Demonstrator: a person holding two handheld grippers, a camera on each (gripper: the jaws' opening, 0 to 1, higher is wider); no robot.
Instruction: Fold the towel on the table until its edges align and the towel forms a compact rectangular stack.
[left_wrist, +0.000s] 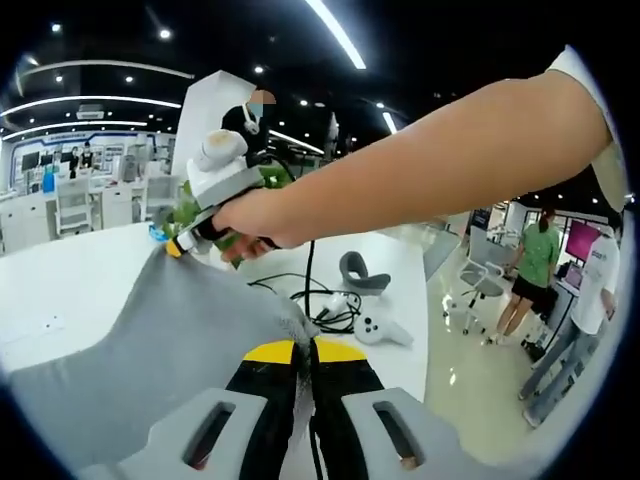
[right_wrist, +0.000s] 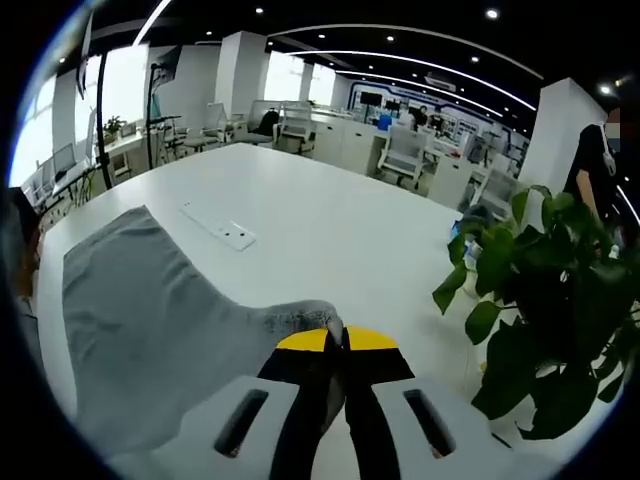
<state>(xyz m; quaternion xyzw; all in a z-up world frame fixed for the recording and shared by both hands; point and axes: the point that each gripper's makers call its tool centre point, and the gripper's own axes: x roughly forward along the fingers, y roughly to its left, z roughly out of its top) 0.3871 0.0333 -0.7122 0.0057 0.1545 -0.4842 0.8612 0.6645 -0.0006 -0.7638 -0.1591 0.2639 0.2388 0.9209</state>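
Towel: the grey towel (left_wrist: 150, 350) is held up off the white bench (left_wrist: 70, 280), stretched between the two grippers, and its lower part seems to trail down toward the bench top; in the right gripper view the towel (right_wrist: 150, 320) hangs in a broad sheet to the left of the fingers.
Left gripper: the left gripper (left_wrist: 303, 352) has its yellow-tipped fingers pressed together on a bunched corner of the towel.
Right gripper: the right gripper (right_wrist: 338, 342) has its fingers closed tight on another corner; from the left gripper view that same tool (left_wrist: 178, 246) sits in the person's hand (left_wrist: 250, 218) at the far edge of the cloth.
Bench clutter: black cables (left_wrist: 300, 295), a white controller (left_wrist: 378, 328) and a grey headset strap (left_wrist: 362, 272) lie beyond the towel; a white strip (right_wrist: 218, 226) lies on the bench and a potted plant (right_wrist: 540, 300) stands at its side.
Progress: early, I would say. Two corners are gripped and lifted, but no aligned fold or compact stack is visible; laying it over, matching the edges and folding again are all left to do.
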